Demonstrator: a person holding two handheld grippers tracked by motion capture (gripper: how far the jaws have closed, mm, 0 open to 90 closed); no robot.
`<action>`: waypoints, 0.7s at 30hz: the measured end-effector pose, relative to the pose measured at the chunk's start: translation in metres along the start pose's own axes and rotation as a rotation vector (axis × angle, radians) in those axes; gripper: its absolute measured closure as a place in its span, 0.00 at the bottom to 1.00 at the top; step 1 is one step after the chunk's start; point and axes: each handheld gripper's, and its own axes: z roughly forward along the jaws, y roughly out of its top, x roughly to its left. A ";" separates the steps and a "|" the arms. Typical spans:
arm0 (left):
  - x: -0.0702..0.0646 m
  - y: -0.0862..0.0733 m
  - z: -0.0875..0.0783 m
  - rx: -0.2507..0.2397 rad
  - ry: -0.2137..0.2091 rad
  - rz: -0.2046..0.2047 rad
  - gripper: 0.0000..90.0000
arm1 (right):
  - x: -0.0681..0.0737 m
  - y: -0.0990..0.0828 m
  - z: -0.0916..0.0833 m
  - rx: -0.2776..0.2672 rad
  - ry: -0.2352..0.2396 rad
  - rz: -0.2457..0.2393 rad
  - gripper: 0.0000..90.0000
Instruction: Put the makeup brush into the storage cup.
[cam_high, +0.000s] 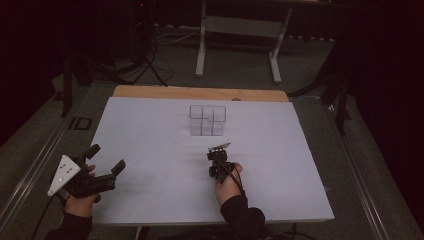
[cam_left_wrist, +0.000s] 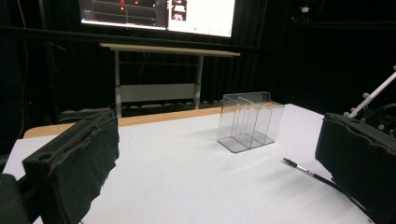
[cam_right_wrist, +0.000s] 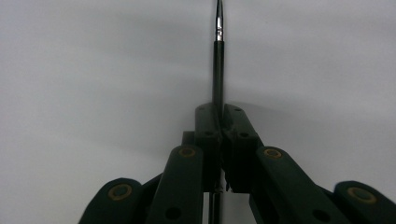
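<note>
Right gripper (cam_right_wrist: 218, 126) jaws clamped on a thin black pen (cam_right_wrist: 218, 60), its tip jutting ahead, left gripper (cam_left_wrist: 210, 154) jaws wide apart over the white worktop (cam_left_wrist: 187, 182), clear organizer (cam_left_wrist: 250, 121) beyond them

Left gripper (cam_high: 107, 162) jaws spread wide, right gripper (cam_right_wrist: 218, 119) jaws clamped together

The room is staying dim and nearly black at the edges, while the white counter (cam_high: 150, 150) is catching soft light from above and giving only faint shadows. A bright screen (cam_left_wrist: 159, 14) is glaring at the top of the left gripper view. In the right gripper view the near tongs are looking blurred and grainy.
</note>
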 end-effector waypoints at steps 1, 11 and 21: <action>0.000 0.000 0.000 0.000 0.000 -0.002 0.00 | -0.001 0.001 0.000 0.000 0.009 -0.006 0.95; -0.001 0.000 0.002 0.007 -0.012 -0.002 0.00 | -0.019 0.012 -0.022 -0.055 0.114 -0.008 0.95; -0.006 0.003 0.009 0.025 -0.053 -0.020 0.00 | -0.035 0.003 -0.027 -0.060 0.216 -0.084 0.95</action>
